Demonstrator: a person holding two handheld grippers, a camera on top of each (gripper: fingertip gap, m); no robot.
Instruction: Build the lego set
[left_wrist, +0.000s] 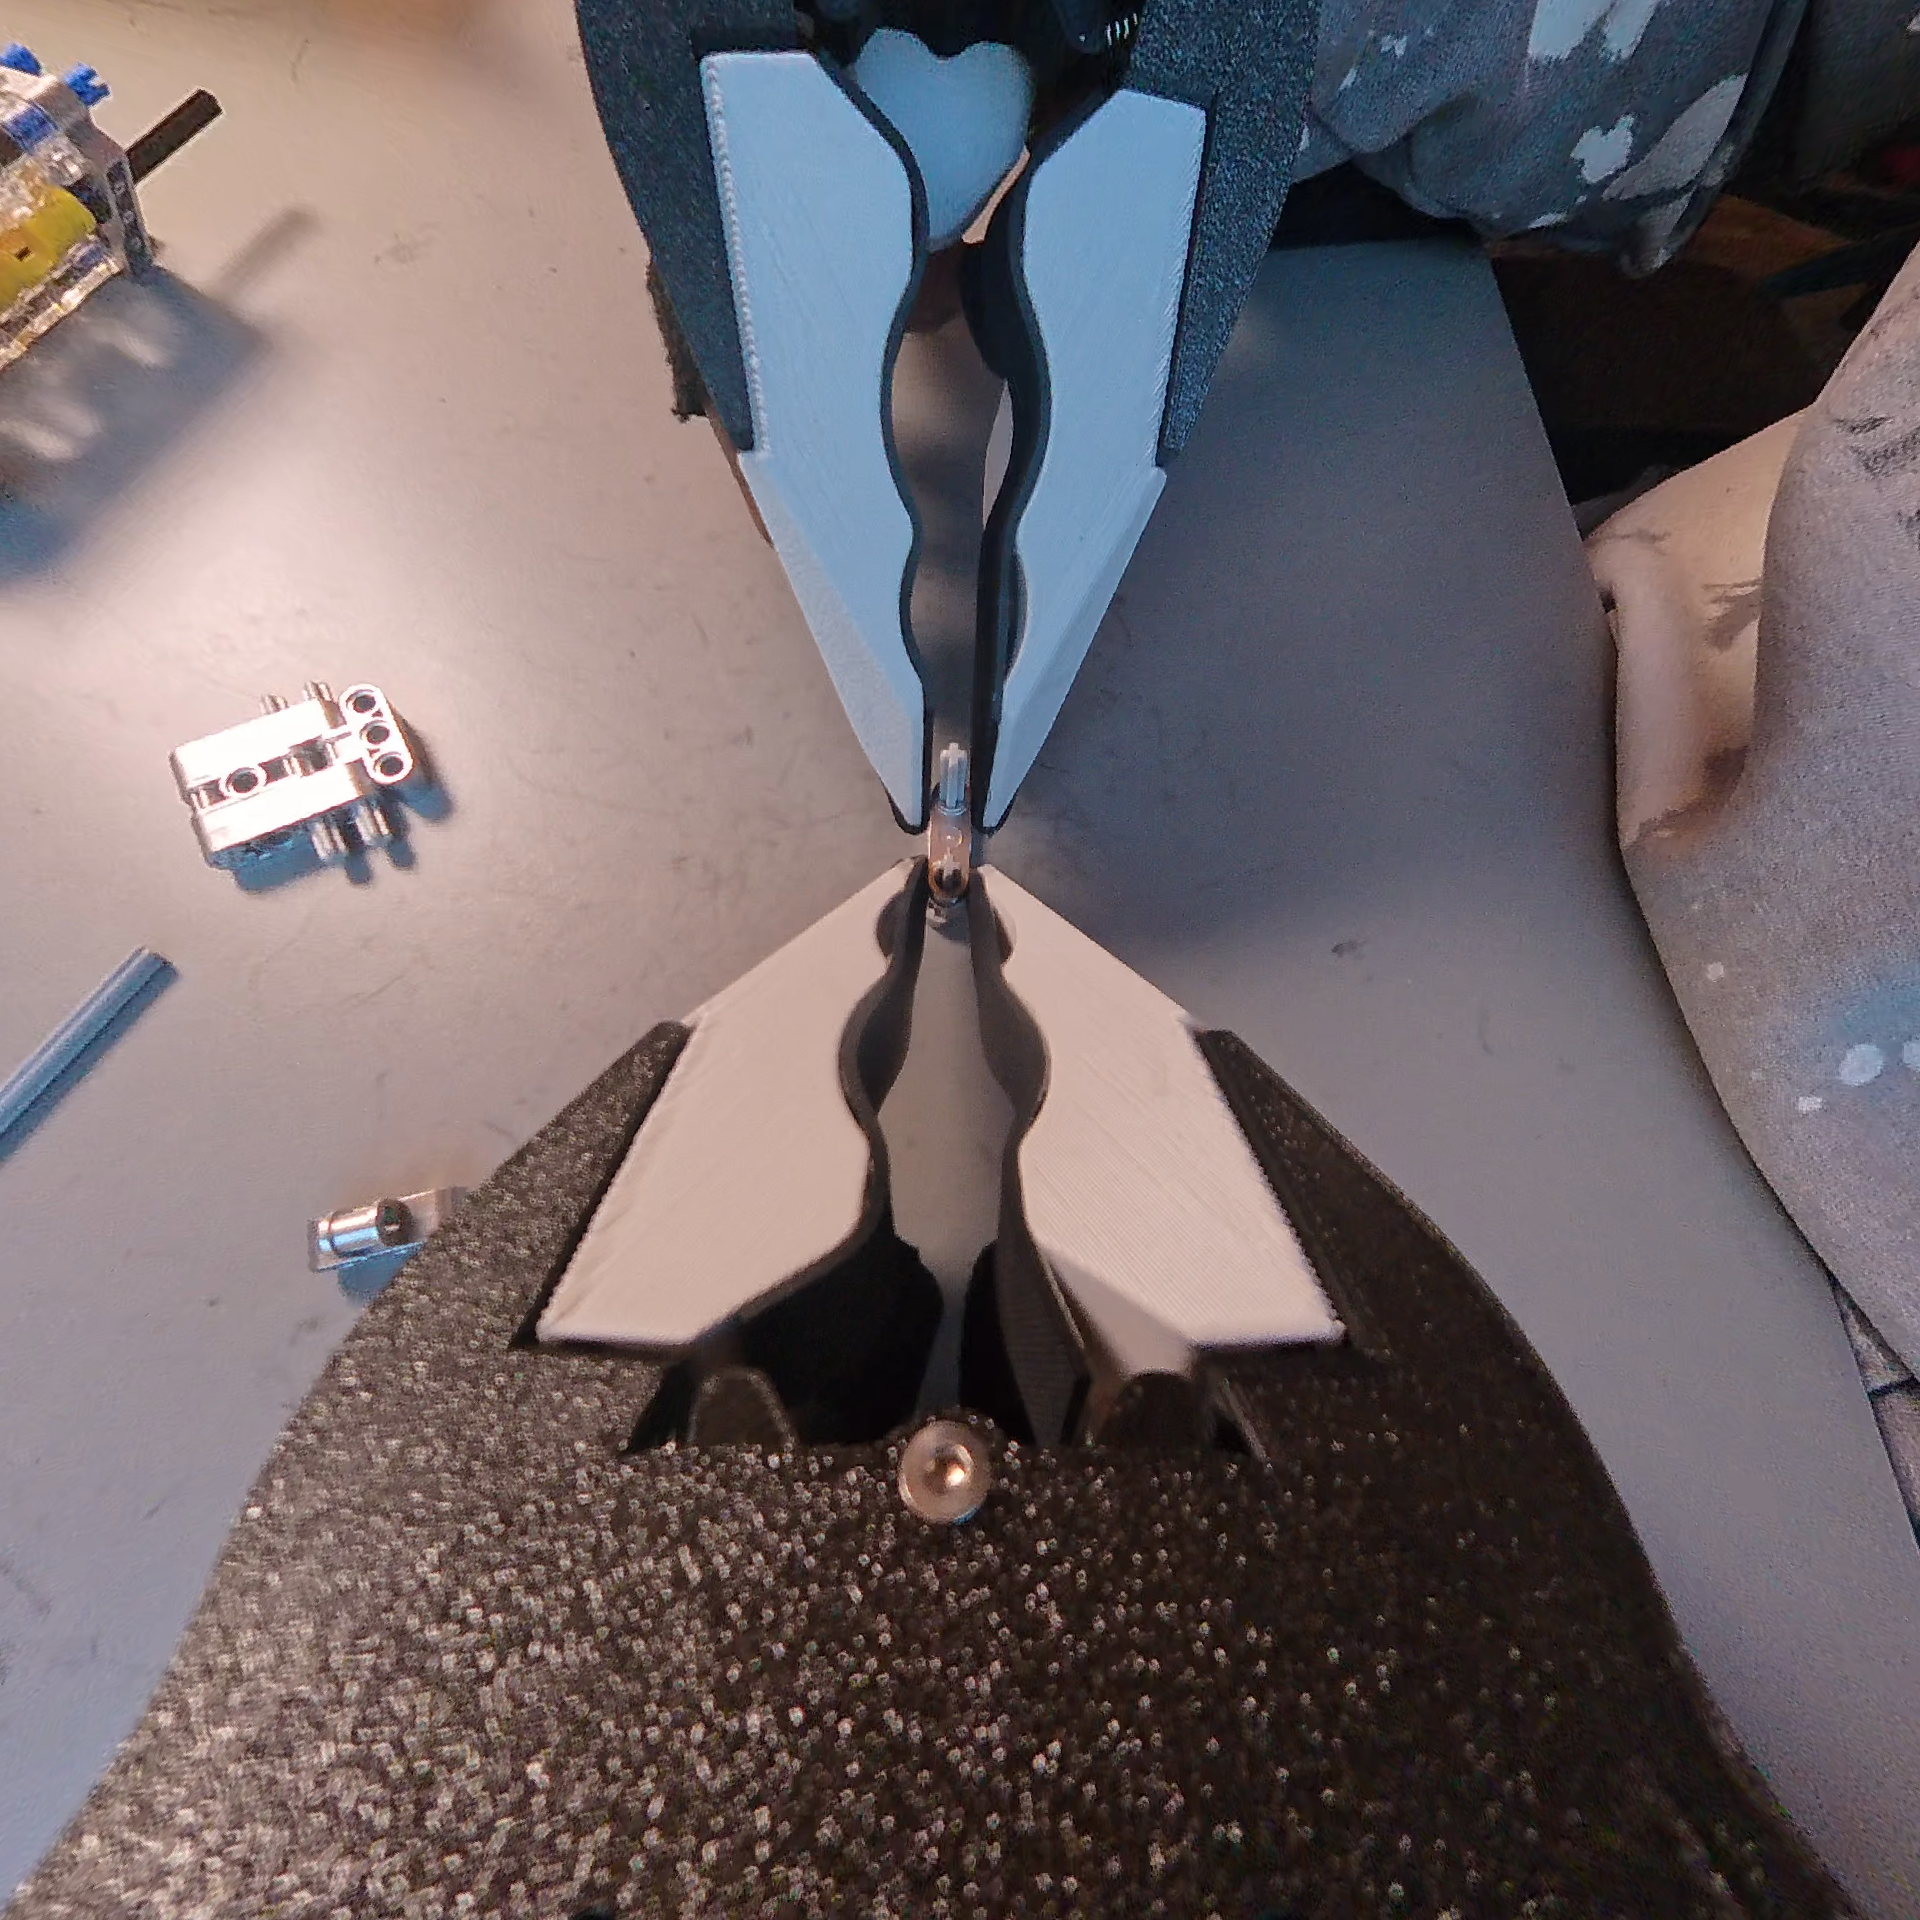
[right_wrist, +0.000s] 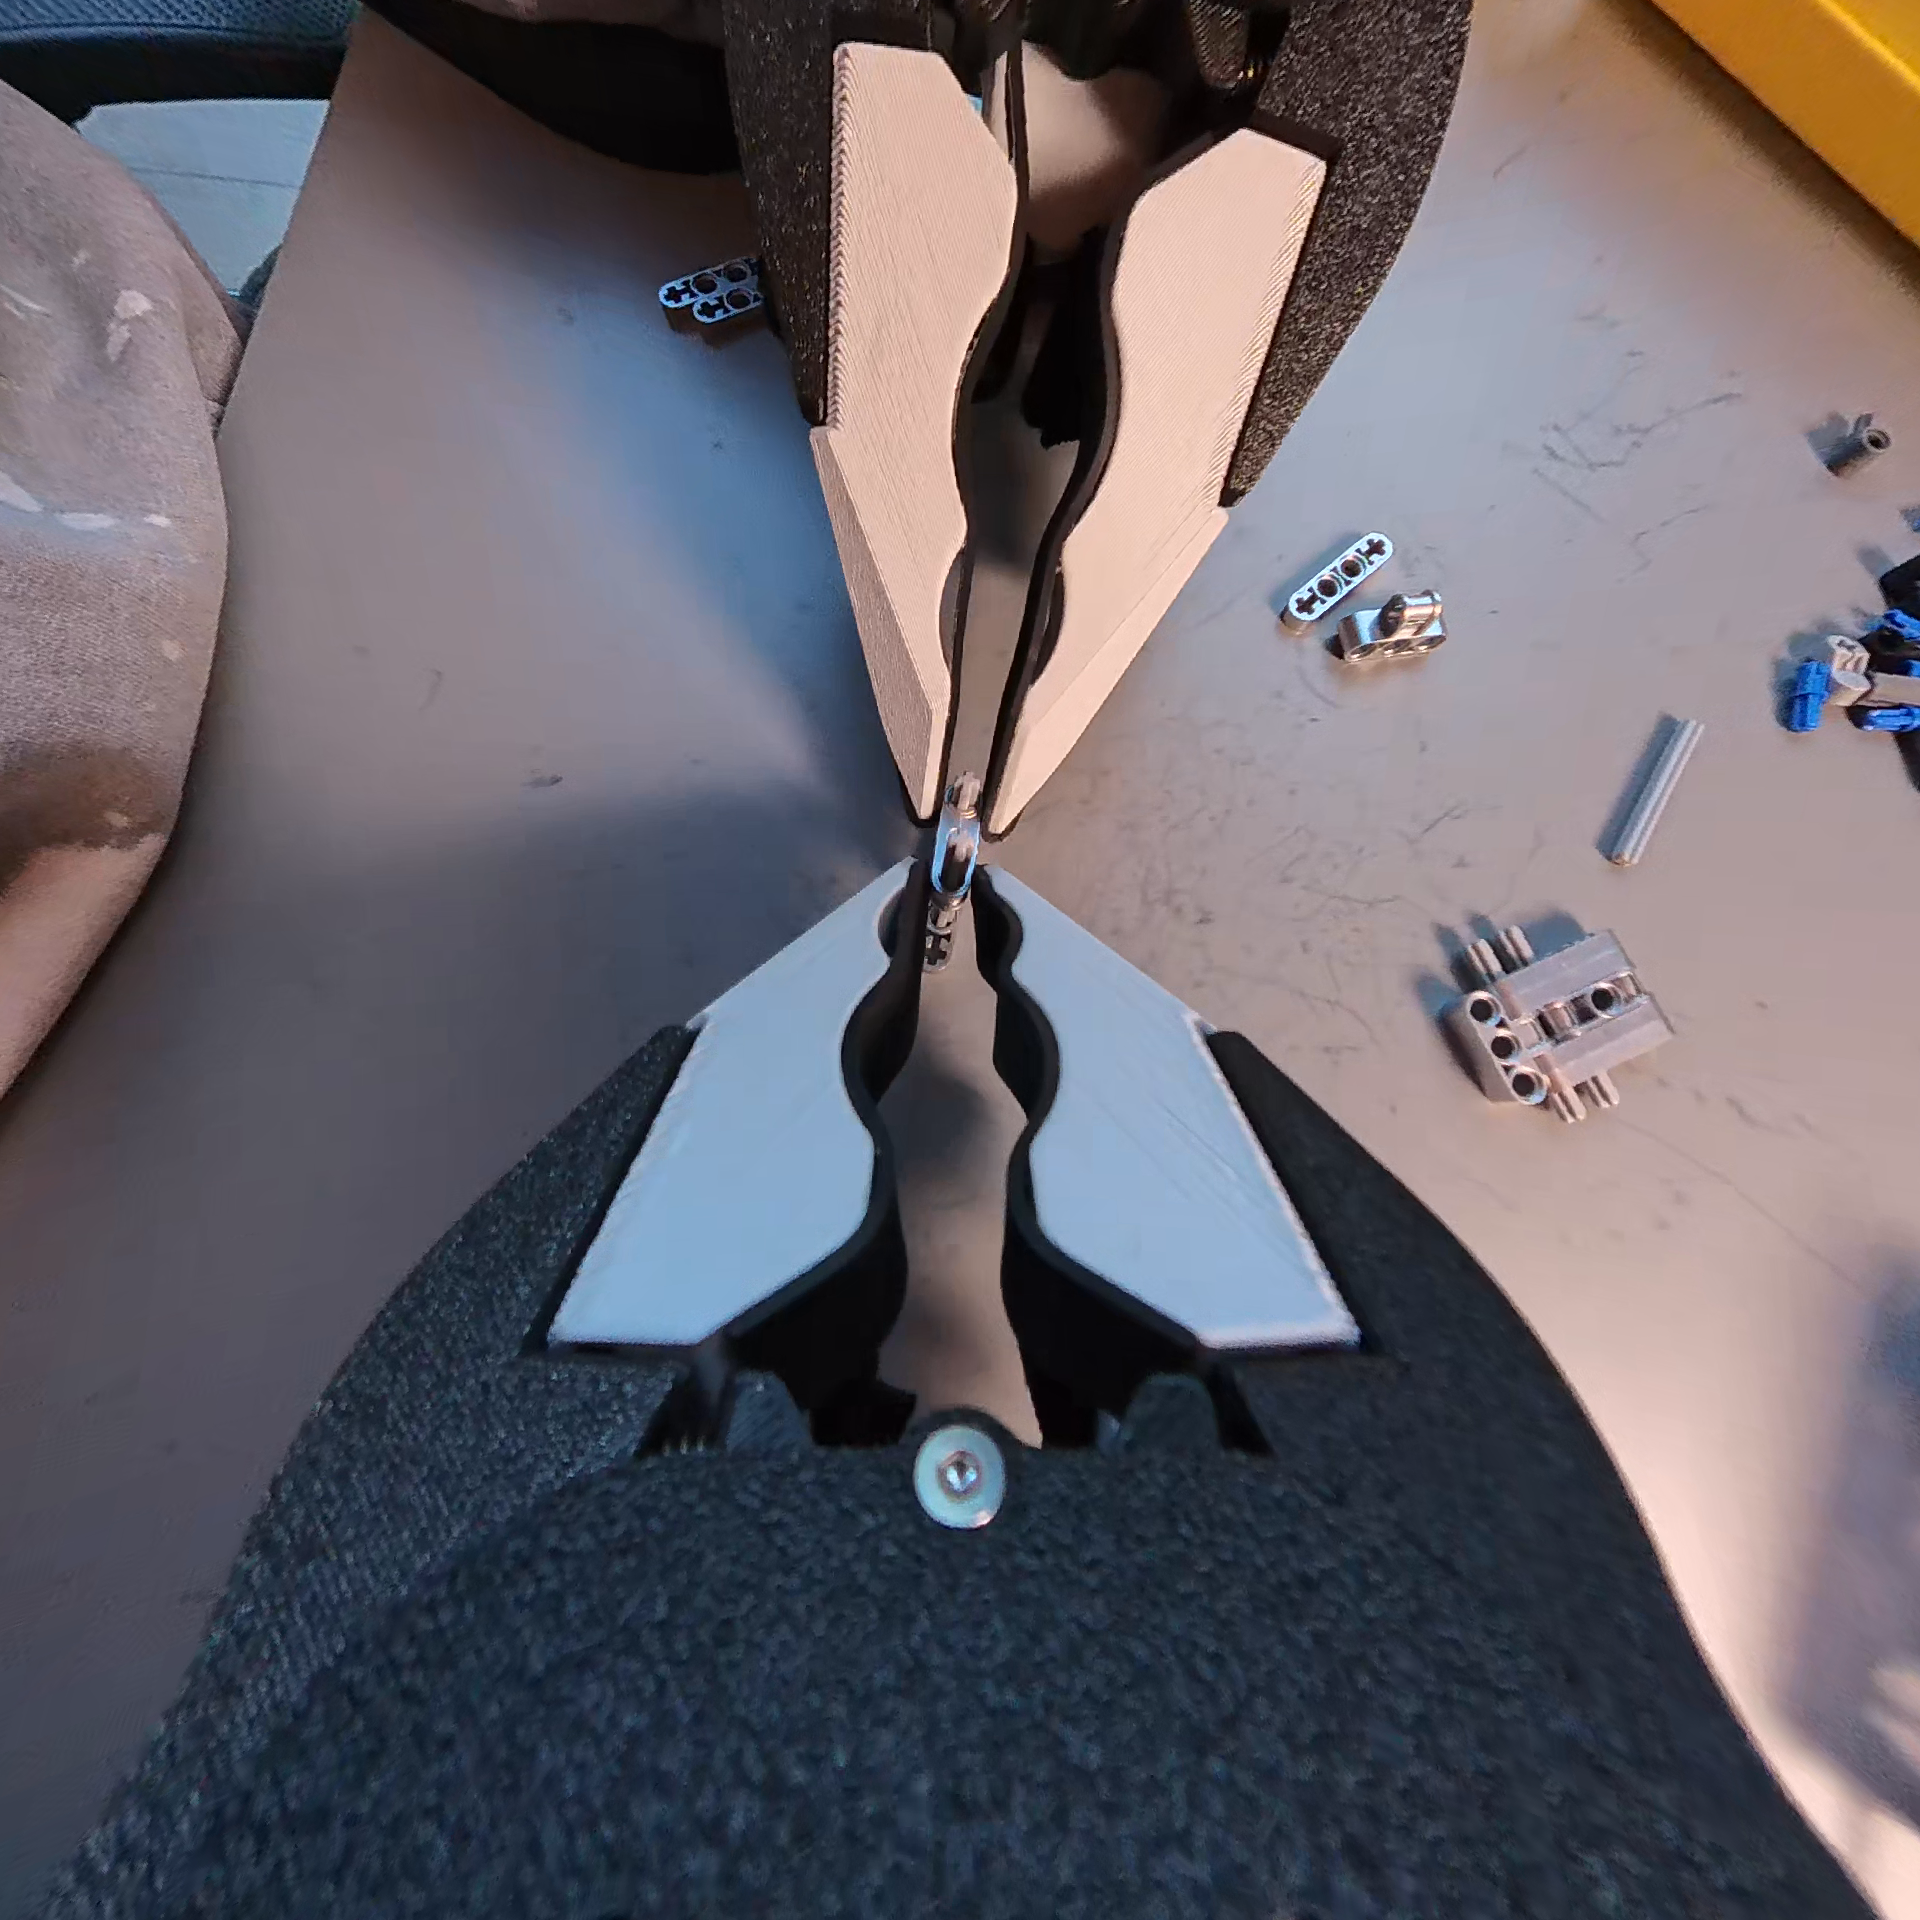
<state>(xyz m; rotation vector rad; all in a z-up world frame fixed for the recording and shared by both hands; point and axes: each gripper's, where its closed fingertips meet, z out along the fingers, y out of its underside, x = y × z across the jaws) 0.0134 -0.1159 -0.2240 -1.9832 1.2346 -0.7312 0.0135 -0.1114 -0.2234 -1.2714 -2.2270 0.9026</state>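
Note:
My two grippers meet tip to tip over the grey table (left_wrist: 520, 520). My left gripper (left_wrist: 948, 875) is shut on the near end of a small grey part (left_wrist: 948, 844). The right gripper (left_wrist: 951, 819) comes in from the top of the left wrist view. In the right wrist view my right gripper (right_wrist: 948, 885) is shut on a thin grey beam with cross holes (right_wrist: 943, 914). The left gripper (right_wrist: 961, 819) pinches a small grey pin (right_wrist: 966, 795) at the beam's far end. How the two small parts join is hidden by the fingertips.
A grey block assembly (left_wrist: 301, 774) (right_wrist: 1553, 1023), a grey axle (left_wrist: 83, 1029) (right_wrist: 1657, 790) and a small connector (left_wrist: 379, 1226) lie on the table. Also there: a yellow, clear and blue assembly (left_wrist: 52, 208), thin beams (right_wrist: 1335, 580) (right_wrist: 712, 291), blue parts (right_wrist: 1849, 696), a yellow bin corner (right_wrist: 1818, 104), and stained cloth (left_wrist: 1766, 831) (right_wrist: 94, 520). My left and right fingertips are right by each other. About 10 centimeters separates my left fingertips from the small connector (left_wrist: 379, 1226). The right camera catches it too, in the right wrist view (right_wrist: 1398, 606).

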